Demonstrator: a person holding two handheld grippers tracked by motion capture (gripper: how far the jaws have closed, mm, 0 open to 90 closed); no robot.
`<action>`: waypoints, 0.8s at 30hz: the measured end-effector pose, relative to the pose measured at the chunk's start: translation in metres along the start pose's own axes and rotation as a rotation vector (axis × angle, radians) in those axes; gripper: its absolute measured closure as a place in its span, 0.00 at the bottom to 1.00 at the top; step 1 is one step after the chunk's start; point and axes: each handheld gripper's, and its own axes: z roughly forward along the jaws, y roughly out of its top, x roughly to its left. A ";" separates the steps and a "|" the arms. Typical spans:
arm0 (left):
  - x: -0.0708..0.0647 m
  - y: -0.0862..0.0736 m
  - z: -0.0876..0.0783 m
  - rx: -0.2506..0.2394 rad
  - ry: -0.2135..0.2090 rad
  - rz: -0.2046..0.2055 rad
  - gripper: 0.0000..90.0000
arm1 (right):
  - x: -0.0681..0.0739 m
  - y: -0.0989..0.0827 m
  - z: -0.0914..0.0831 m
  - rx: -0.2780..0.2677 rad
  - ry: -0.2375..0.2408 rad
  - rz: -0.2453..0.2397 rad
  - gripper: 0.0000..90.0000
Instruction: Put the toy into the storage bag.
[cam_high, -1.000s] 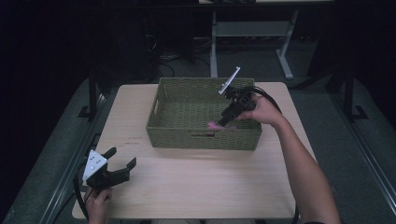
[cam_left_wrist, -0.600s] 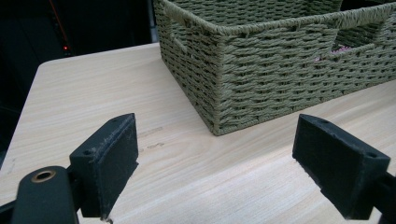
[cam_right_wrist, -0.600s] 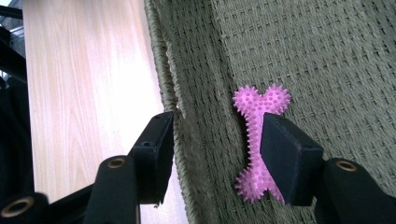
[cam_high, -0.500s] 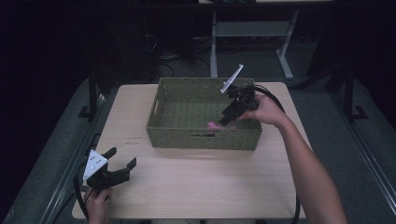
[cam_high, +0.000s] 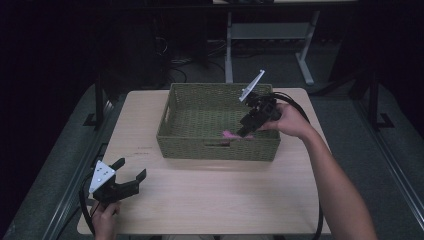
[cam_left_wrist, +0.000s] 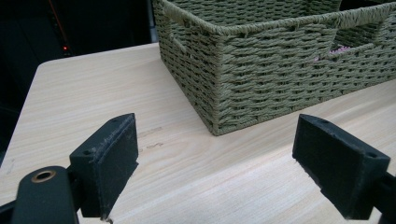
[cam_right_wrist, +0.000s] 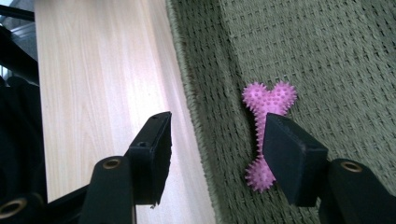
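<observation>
Basket (cam_high: 200, 122) of woven olive-green rope, rectangular with cut-out handles, stands on the far half of the pale wooden table (cam_high: 225, 195), and everything else is placed from it. On the basket floor, close against its near wall and toward the right end, lies a pink spiked rubber bone toy (cam_right_wrist: 266, 126); in the high view it shows as a small pink patch (cam_high: 231, 134) just behind that wall.

Over the basket's right end the person's right hand (cam_high: 287, 120) holds the right gripper (cam_high: 245, 131), tilted down into the basket with its cable trailing off to the right. In the right gripper view its jaws stand apart and have just been opening: one pad sits in front of the bone's shaft, the other is above the basket's near rim, and neither presses on the toy, which lies free on the weave.

Well away from the basket, at the table's near left corner, the left hand (cam_high: 105, 220) holds the left gripper (cam_high: 131, 172). Its jaws are spread wide with only bare tabletop between them, pointing toward the basket's near left corner (cam_left_wrist: 212, 126).
</observation>
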 end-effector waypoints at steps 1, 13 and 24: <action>0.000 0.000 0.000 -0.001 0.001 0.001 0.15 | 0.002 -0.001 -0.001 0.000 -0.001 0.002 0.46; 0.000 0.000 0.000 -0.002 -0.001 -0.002 0.15 | 0.015 -0.009 -0.008 -0.029 -0.001 -0.003 0.43; 0.000 0.000 0.000 -0.003 -0.001 -0.003 0.15 | 0.029 -0.022 -0.008 -0.037 0.004 -0.012 0.41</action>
